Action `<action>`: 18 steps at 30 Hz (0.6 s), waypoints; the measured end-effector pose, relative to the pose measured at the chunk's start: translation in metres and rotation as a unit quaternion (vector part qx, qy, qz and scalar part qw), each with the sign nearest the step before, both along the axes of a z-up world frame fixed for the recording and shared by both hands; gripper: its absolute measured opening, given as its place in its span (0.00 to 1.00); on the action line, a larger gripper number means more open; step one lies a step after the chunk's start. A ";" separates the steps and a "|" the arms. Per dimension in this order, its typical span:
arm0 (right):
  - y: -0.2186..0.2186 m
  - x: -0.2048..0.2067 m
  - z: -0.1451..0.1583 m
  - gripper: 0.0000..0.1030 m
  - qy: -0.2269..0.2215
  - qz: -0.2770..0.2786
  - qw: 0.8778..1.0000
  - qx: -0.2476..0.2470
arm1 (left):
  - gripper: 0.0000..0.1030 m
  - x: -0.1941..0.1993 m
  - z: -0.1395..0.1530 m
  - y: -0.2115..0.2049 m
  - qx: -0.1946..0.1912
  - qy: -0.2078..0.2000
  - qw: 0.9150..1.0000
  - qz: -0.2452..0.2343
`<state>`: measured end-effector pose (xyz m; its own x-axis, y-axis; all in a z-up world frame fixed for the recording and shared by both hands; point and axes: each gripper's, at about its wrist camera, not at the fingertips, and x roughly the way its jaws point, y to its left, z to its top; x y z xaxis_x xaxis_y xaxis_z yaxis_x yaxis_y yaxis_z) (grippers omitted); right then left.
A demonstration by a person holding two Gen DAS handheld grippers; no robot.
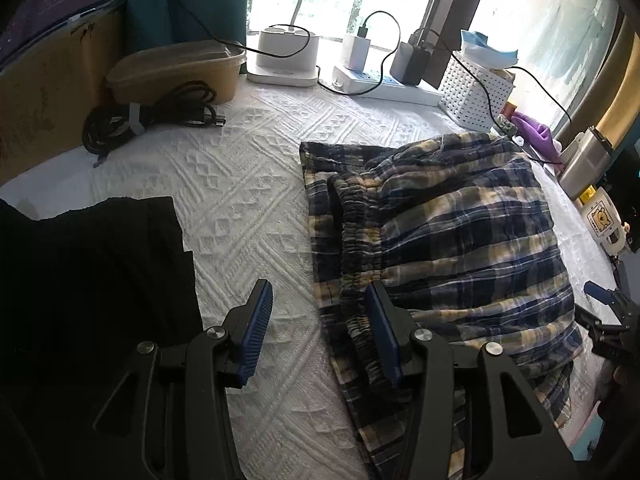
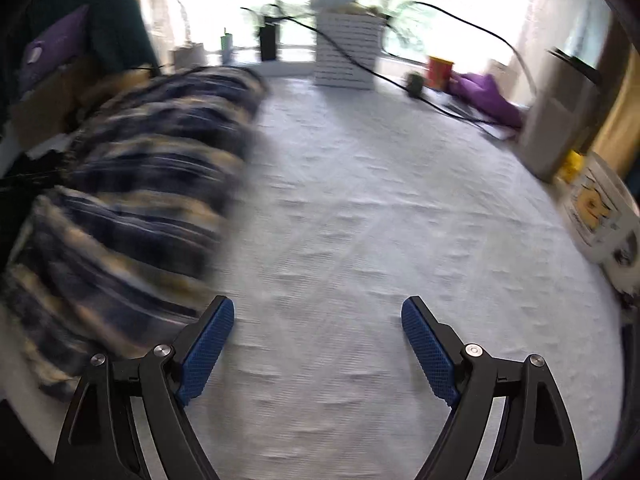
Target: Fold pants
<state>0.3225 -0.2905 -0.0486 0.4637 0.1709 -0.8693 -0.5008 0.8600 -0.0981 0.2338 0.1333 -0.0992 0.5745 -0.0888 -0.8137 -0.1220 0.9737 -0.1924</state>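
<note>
The blue, yellow and white plaid pants [image 1: 460, 232] lie folded in a bulky pile on the white textured cover [image 1: 240, 184], the elastic waistband running down their left side. My left gripper [image 1: 318, 286] is open. Its right finger hovers over the waistband, its left finger over bare cover, and nothing is pinched. In the blurred right wrist view the pants [image 2: 132, 184] fill the left side. My right gripper [image 2: 318, 302] is wide open over bare cover just right of them. Part of the right gripper [image 1: 604, 300] shows at the pants' right edge.
A black garment [image 1: 100, 280] lies at the left. Along the back stand a cardboard box [image 1: 44, 92], a brown lidded bowl [image 1: 176, 74], a coiled black cable [image 1: 152, 120], a power strip with chargers [image 1: 380, 80] and a white basket [image 1: 472, 92]. A mug [image 1: 604, 220] sits at the right.
</note>
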 end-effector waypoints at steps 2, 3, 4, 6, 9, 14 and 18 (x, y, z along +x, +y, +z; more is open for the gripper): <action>-0.012 0.007 0.004 0.85 0.005 -0.016 1.000 0.020 | 0.48 0.001 0.005 0.002 -0.007 -0.002 1.000 -0.002; -0.015 0.009 0.007 0.85 0.003 -0.018 0.999 0.027 | 0.48 0.001 0.010 0.003 -0.008 -0.007 1.000 -0.004; -0.018 0.012 0.010 0.85 0.001 -0.019 0.999 0.035 | 0.48 0.002 0.014 0.004 -0.005 -0.011 1.000 -0.004; -0.019 0.017 0.017 0.85 -0.002 -0.021 0.998 0.053 | 0.48 0.004 0.023 0.008 0.002 -0.024 1.000 -0.003; -0.009 0.028 0.024 0.85 -0.009 -0.013 0.997 0.073 | 0.48 0.009 0.035 0.013 -0.002 -0.041 0.999 -0.003; 0.021 0.046 0.030 0.85 -0.019 0.013 0.996 0.087 | 0.48 0.023 0.040 0.011 -0.003 -0.054 0.998 -0.021; 0.040 0.059 0.034 0.85 -0.023 0.030 0.994 0.101 | 0.48 0.034 0.036 0.004 -0.002 -0.058 0.997 -0.043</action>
<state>0.3817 -0.2508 -0.0148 0.4854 0.3690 -0.7926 -0.5513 0.8328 0.0501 0.2673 0.1374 -0.0631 0.6544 -0.1453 -0.7421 -0.0147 0.9788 -0.2045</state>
